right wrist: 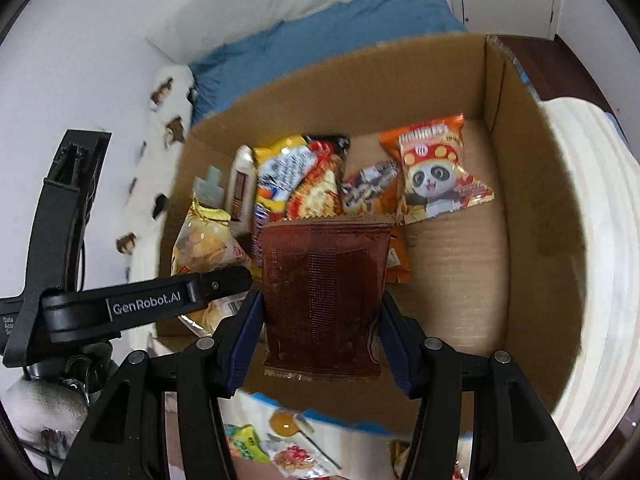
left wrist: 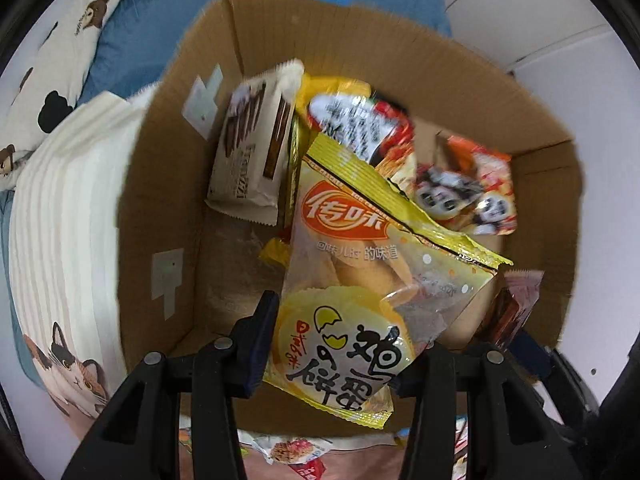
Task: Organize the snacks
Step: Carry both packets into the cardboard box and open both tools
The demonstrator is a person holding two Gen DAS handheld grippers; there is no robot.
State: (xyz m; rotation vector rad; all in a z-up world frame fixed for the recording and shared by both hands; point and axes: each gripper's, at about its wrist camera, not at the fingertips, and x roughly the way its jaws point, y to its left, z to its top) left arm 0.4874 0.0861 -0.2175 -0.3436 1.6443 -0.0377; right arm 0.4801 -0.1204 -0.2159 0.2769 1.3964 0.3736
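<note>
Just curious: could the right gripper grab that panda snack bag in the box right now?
Probably not yet: the right gripper is shut on a brown packet. The panda bag lies uncovered in the open box.

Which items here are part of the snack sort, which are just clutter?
In the job:
- cardboard box
- yellow egg-cracker bag, in left gripper
- brown packet, in right gripper
- panda snack bag

Just lying about:
- cat-print cushion
- blue bedding
</note>
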